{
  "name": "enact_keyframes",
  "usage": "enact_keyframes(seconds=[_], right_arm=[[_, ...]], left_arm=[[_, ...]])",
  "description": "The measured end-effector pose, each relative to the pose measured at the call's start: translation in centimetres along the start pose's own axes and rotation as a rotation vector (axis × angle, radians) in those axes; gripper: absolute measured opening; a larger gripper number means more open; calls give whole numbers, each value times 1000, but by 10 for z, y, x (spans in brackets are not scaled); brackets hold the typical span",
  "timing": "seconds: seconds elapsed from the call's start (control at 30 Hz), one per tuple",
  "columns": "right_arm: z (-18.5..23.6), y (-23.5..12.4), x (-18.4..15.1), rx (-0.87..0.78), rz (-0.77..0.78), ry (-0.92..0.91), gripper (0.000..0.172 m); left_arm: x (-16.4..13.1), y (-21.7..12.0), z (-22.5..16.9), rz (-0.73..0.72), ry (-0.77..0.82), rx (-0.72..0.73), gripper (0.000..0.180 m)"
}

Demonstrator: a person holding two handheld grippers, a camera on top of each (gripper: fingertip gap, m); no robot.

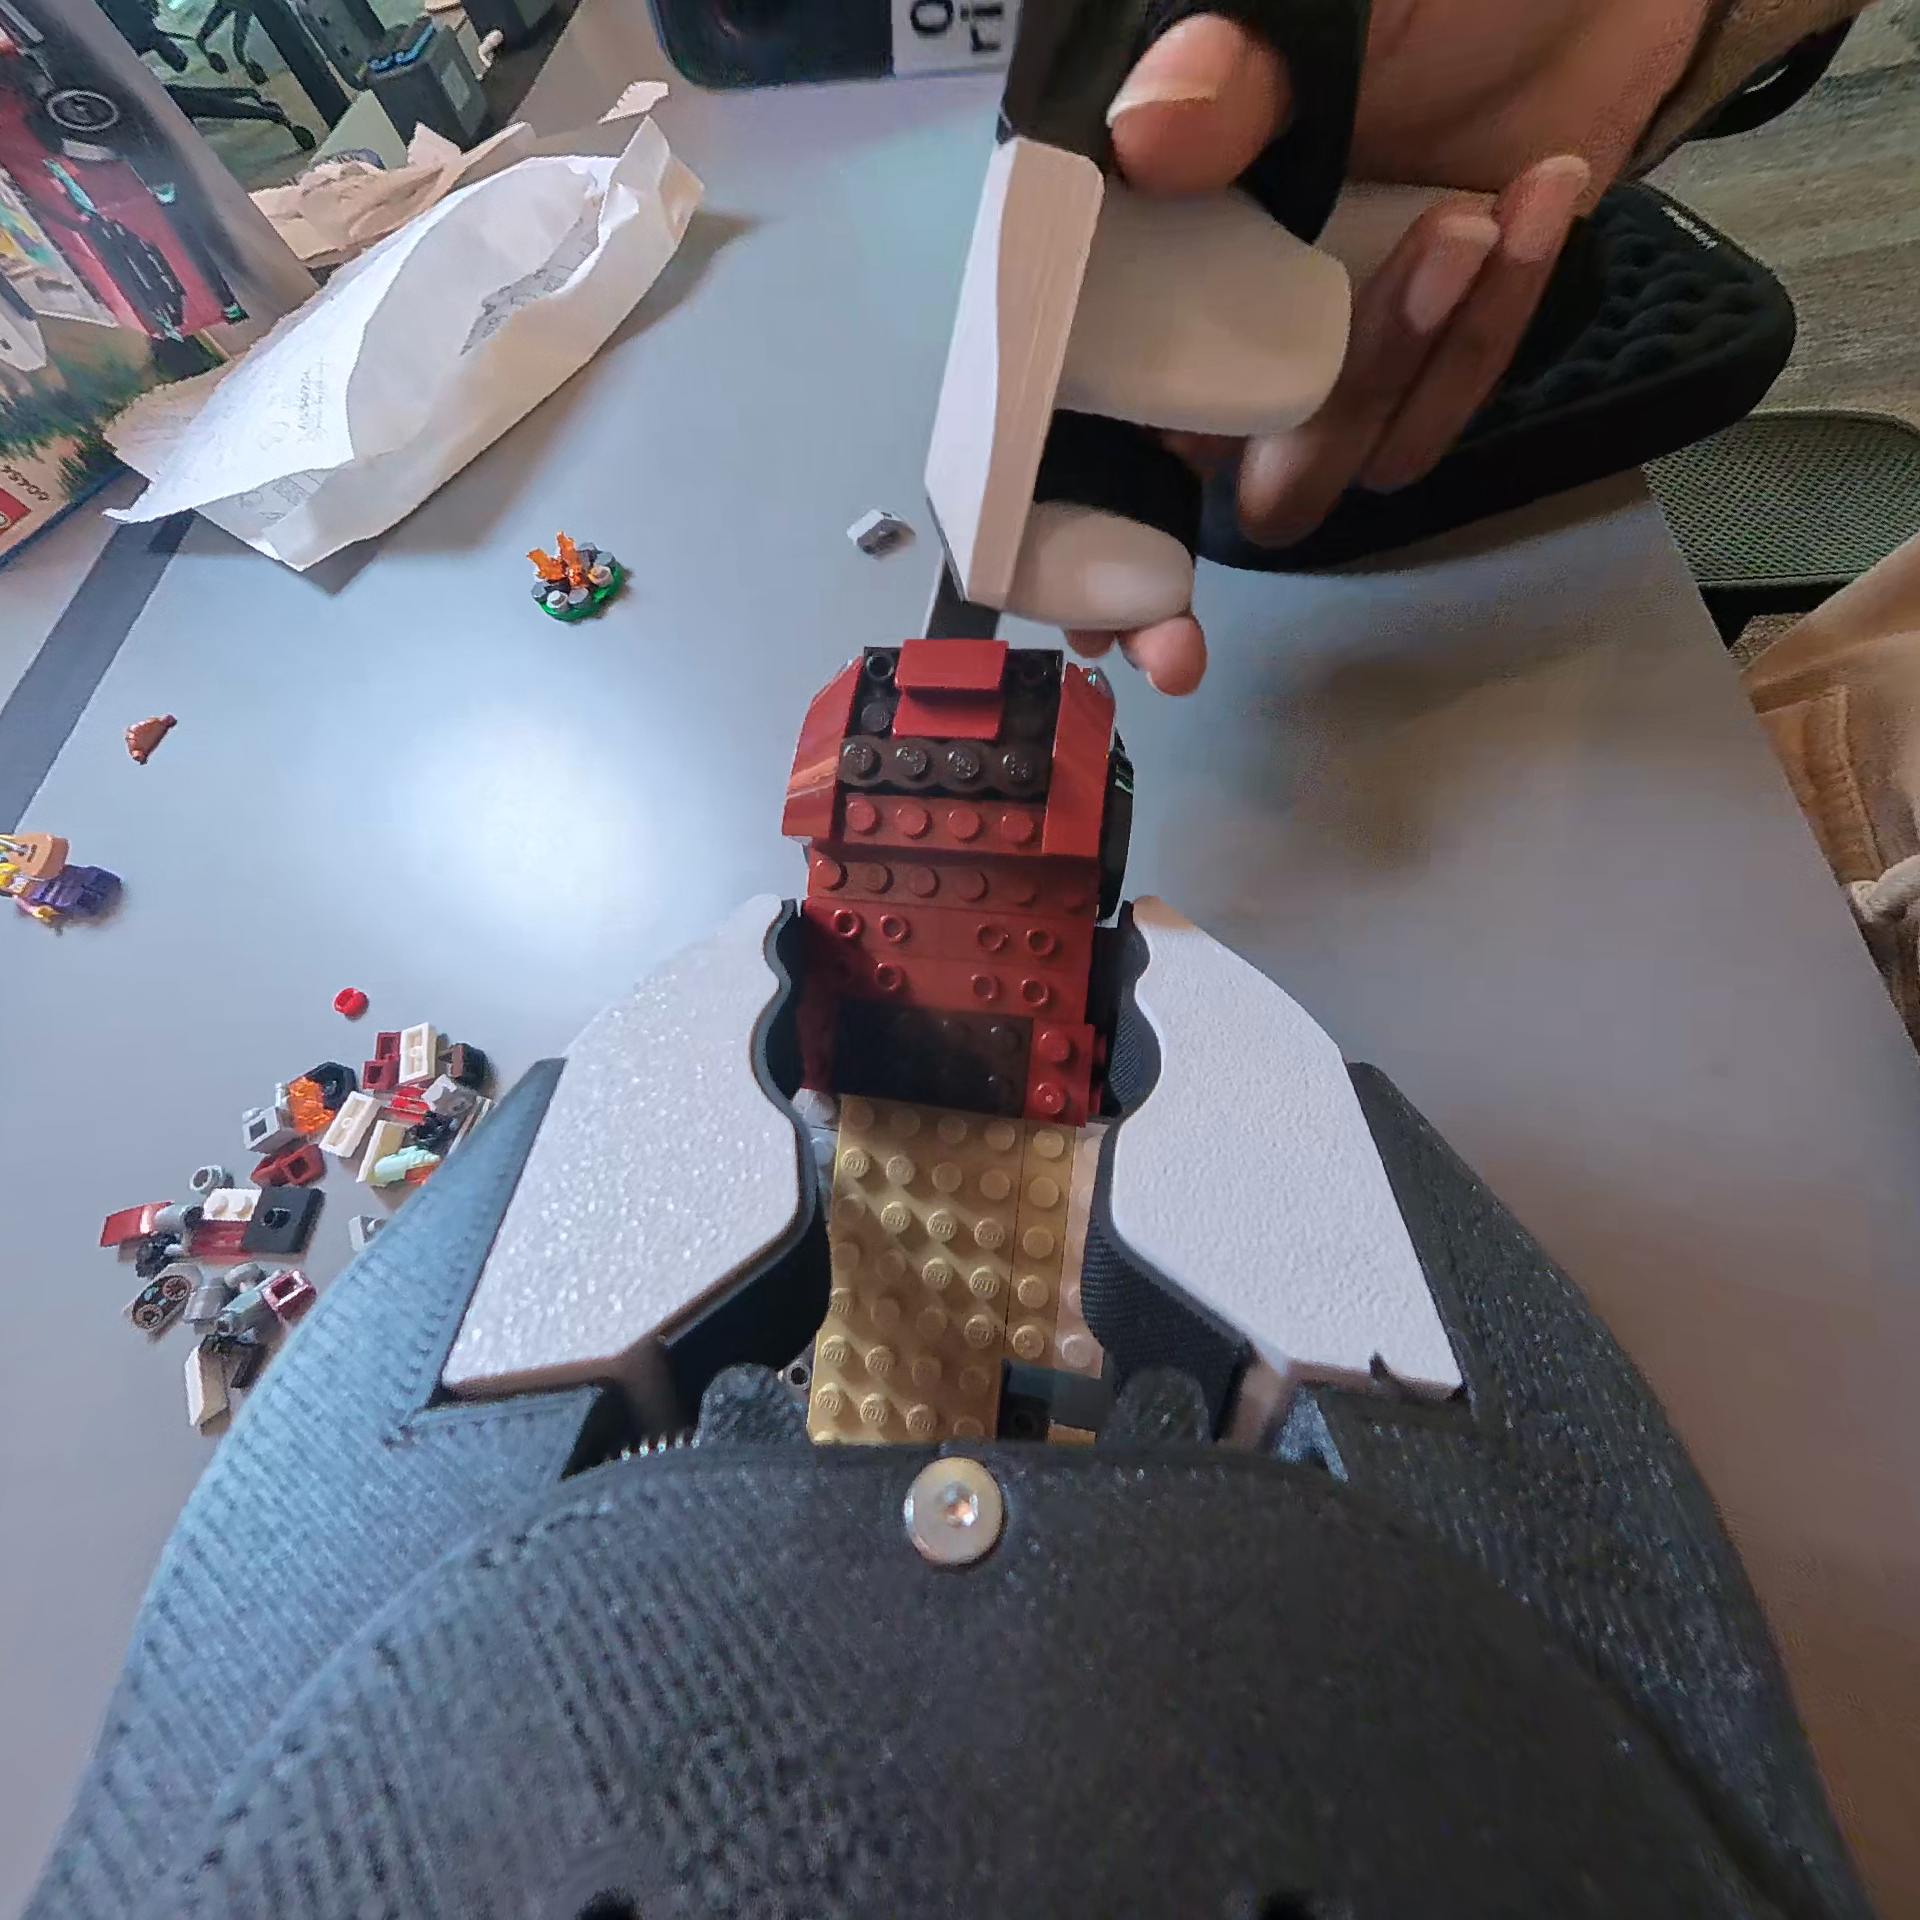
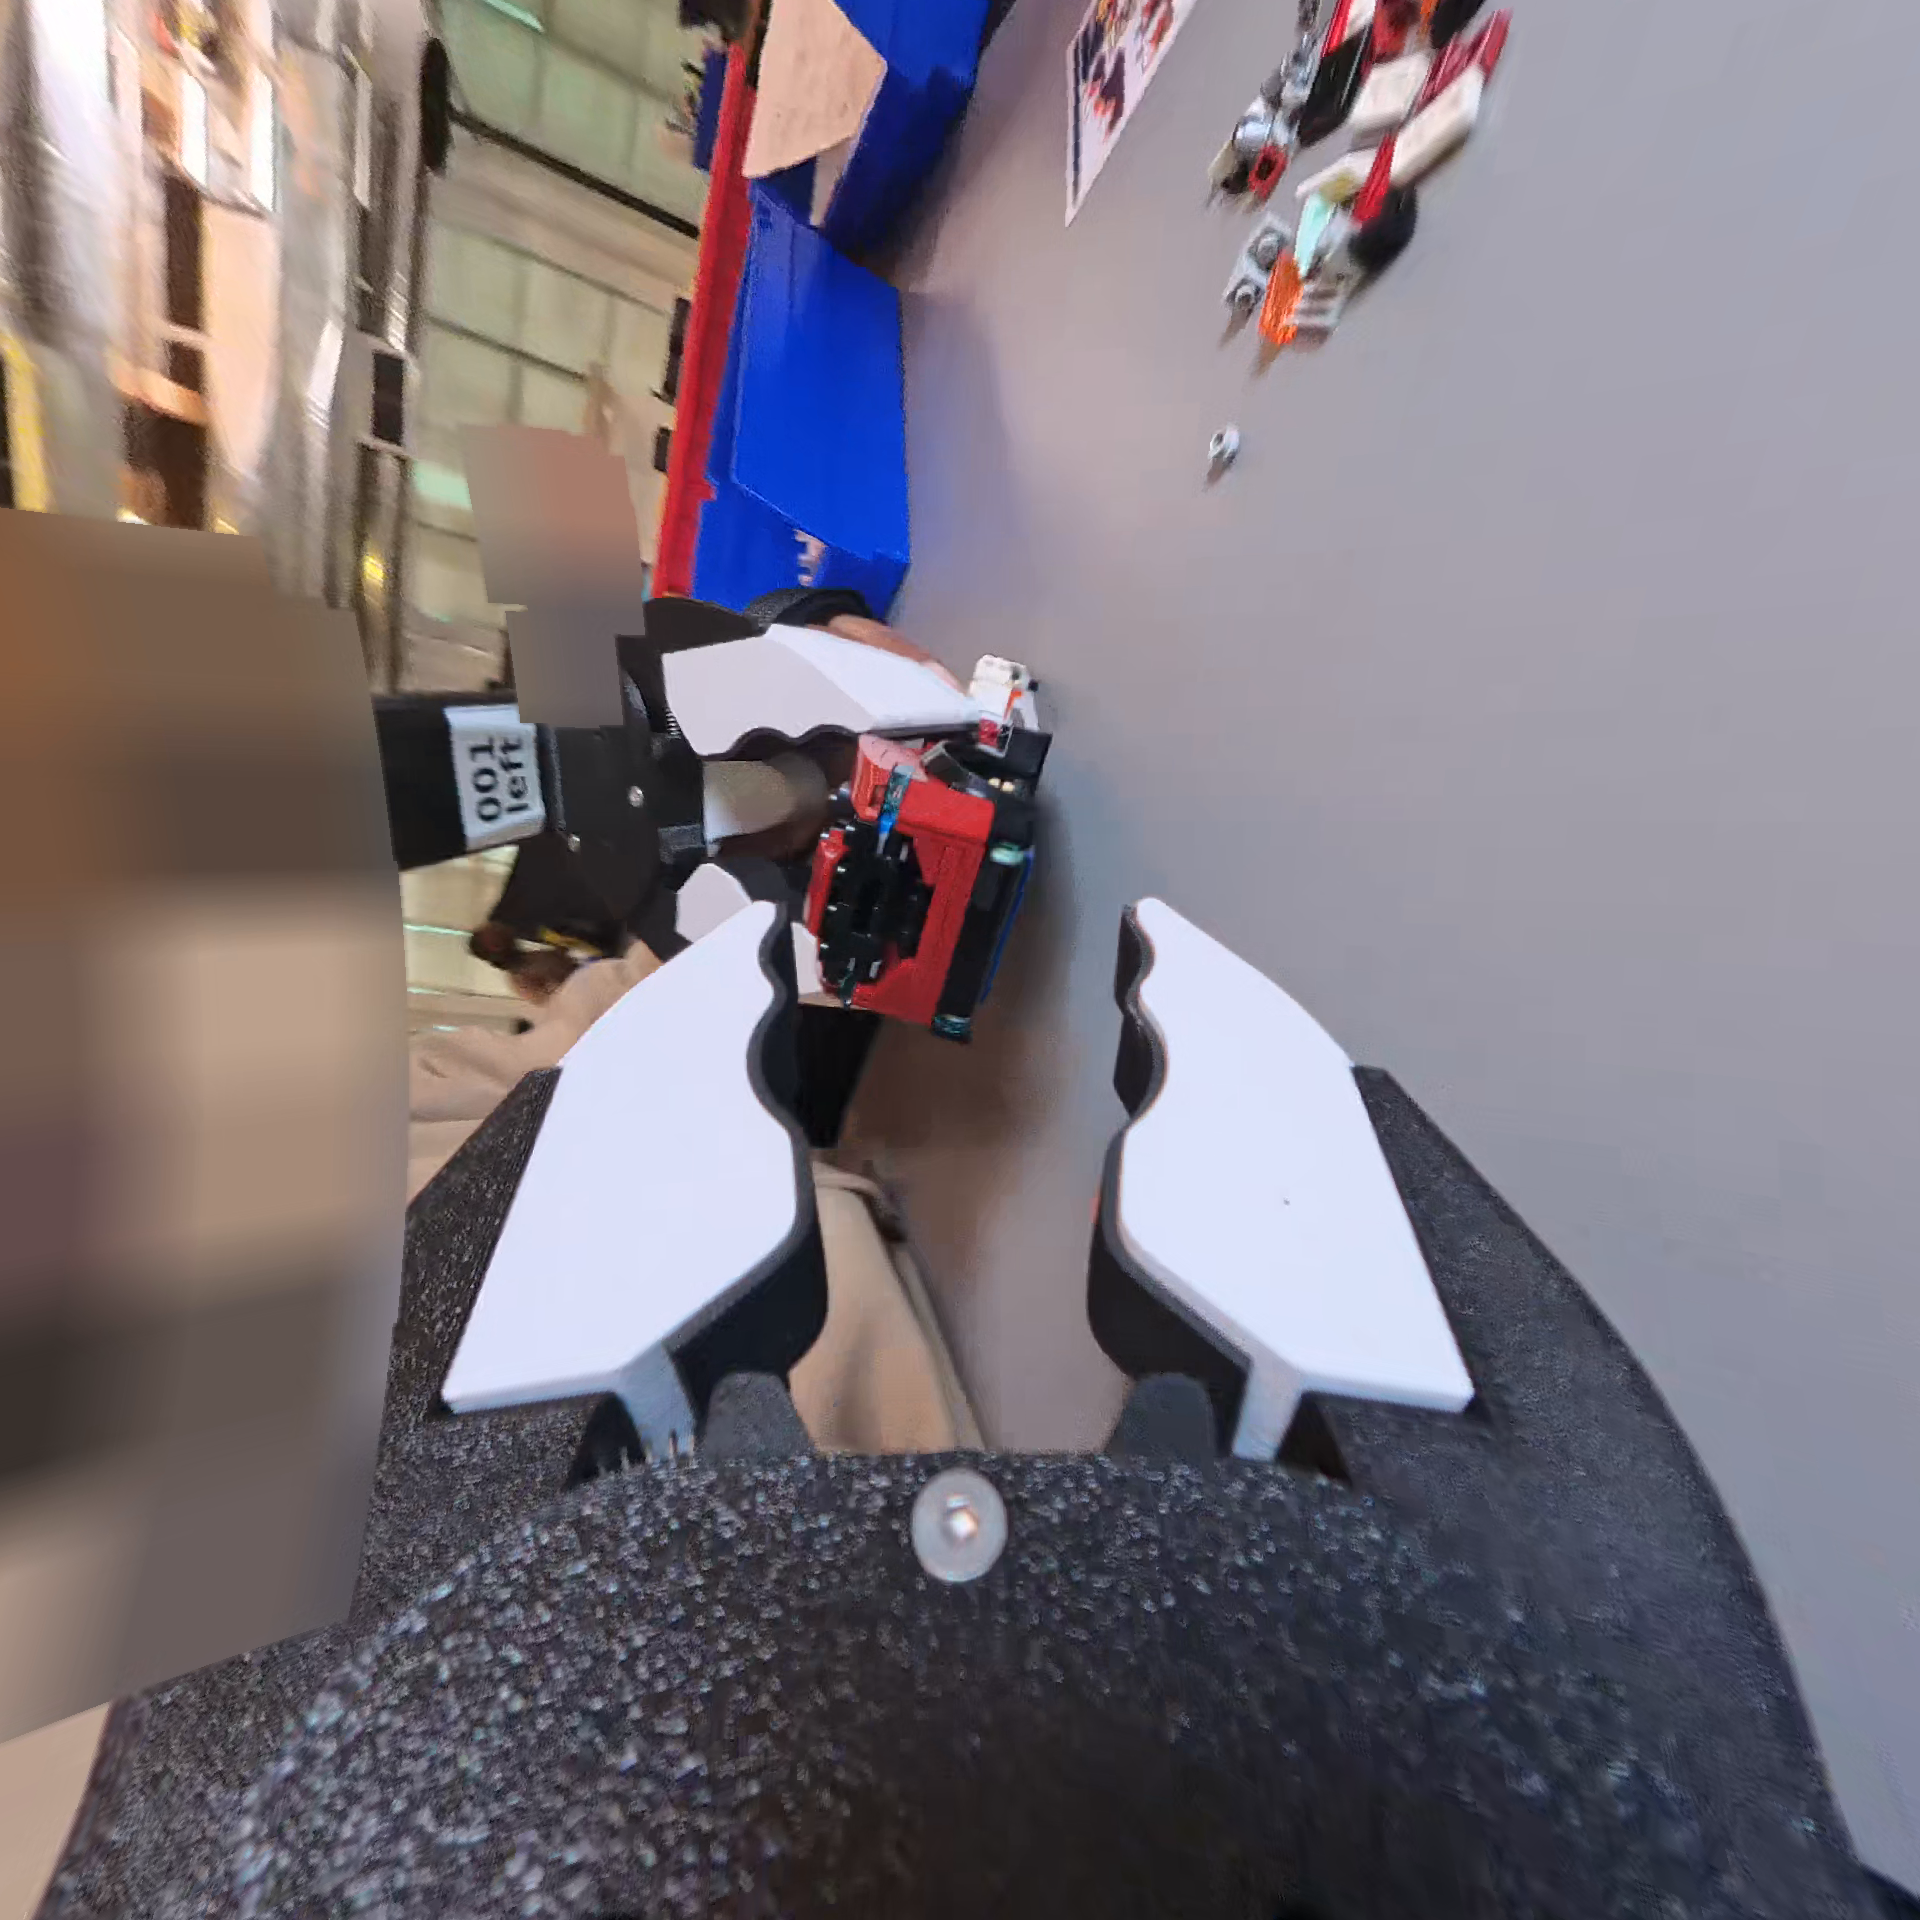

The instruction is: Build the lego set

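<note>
Dark-red and black toy-brick car build on tan studded plate [image 1: 951, 935] sits between pads of left tool [image 1: 951, 925], clamped on both sides, resting on grey counter [image 1: 520, 790]. Right tool [image 2: 951, 925] spread wide, nothing in it, just beside build. Loose brick pile [image 1: 312, 1153] left of left tool.

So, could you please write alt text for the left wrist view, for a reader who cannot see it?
The left tool grips a dark red and black brick vehicle with a tan studded plate, above a grey table. A hand holds the right tool just behind it. Loose bricks and a white paper bag lie to the left.
</note>
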State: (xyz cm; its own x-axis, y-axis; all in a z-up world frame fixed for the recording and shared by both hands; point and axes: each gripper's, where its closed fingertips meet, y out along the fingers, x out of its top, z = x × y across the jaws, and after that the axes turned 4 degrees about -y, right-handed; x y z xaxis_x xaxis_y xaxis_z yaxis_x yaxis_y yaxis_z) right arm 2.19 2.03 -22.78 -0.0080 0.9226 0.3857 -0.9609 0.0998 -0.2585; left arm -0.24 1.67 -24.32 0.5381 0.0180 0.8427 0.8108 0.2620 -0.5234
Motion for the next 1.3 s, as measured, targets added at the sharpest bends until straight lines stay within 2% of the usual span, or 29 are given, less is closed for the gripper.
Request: enact_keyframes(seconds=[0.23,0.33,1.3], right_arm=[[8,11,0,53,-30,36,53],[6,11,1,45,-33,32,43],[4,13,3,112,-110,141,40]], left_arm=[[-2,3,-2,13,16,4,58],[0,1,0,1,5,1,58],[-1,-1,1,-13,-28,-25,57]])
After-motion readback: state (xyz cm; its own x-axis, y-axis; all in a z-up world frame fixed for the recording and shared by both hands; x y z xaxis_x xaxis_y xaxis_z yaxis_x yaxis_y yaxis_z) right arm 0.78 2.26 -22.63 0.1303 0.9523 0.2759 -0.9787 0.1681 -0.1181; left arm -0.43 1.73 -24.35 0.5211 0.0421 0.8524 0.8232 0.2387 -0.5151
